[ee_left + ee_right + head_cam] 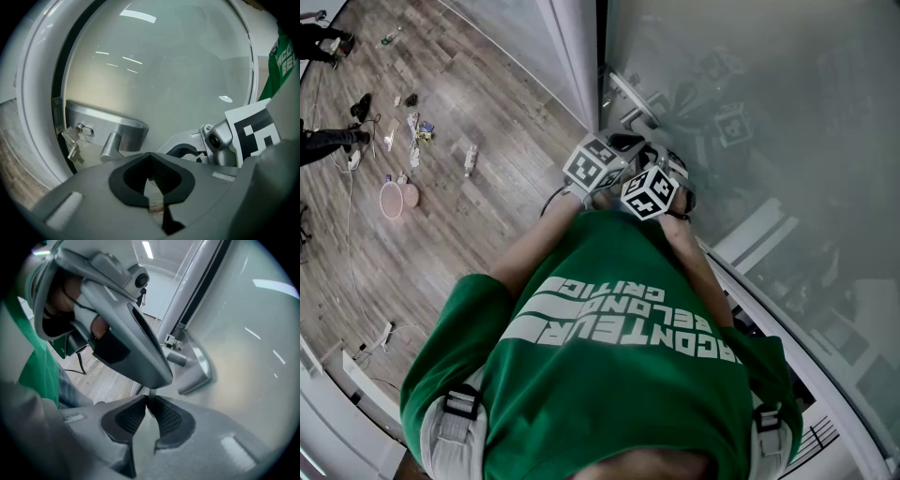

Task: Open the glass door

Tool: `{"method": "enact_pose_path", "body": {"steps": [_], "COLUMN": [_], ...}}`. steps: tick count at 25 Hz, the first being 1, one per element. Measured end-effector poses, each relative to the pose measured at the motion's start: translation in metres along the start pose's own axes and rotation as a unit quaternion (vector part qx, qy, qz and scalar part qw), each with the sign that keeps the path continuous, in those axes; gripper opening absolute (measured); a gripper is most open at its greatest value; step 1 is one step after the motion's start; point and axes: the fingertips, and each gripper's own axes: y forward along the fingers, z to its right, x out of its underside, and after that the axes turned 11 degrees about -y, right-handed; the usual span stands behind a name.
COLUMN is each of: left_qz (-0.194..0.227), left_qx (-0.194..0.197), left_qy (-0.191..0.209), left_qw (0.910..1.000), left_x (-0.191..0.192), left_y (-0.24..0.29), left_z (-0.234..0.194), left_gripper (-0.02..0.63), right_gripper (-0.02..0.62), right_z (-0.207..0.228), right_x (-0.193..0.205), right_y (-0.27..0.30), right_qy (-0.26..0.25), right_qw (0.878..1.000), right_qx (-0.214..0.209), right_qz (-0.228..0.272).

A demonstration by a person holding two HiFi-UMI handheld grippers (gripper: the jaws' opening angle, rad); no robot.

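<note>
At the door's edge, lever handle [123, 132] of the glass door [178, 70] sits ungripped, near the left gripper [151, 161] and right gripper [146, 399]. Both pairs of jaws are pressed together, empty. Likely risk: closed jaws skidding off the smooth lever or snagging the keys [72, 143].

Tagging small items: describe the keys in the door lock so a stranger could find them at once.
Start at the glass door and find the brushed metal lock plate at its left edge in the left gripper view. The keys dangle from the plate's left end, beside the lever stub; they are the only loose, hanging things there.
</note>
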Motion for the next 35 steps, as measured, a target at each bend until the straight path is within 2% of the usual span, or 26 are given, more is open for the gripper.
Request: {"method": "enact_pose_path", "body": {"steps": [19,35], "left_qz": [-0.012,-0.013], "left_qx": [0.0,0.002], "left_qy": [-0.009,-0.008], "left_qw": [0.9999,0.9999], "left_x": [0.004,0.0], "left_y": [0.0,0.006], "left_z": [-0.004,-0.007], "left_gripper": [0.015,0.015], "right_gripper": [0.049,0.049], "right_z": [-0.001,0.004], "right_x": [-0.004,-0.003], "right_y": [0.017,0.023], "right_qy": [0.043,0.041], "right_qw": [0.999,0.999], "right_qx": [-0.01,-0.017], "right_qz": [0.01,0.018]}}
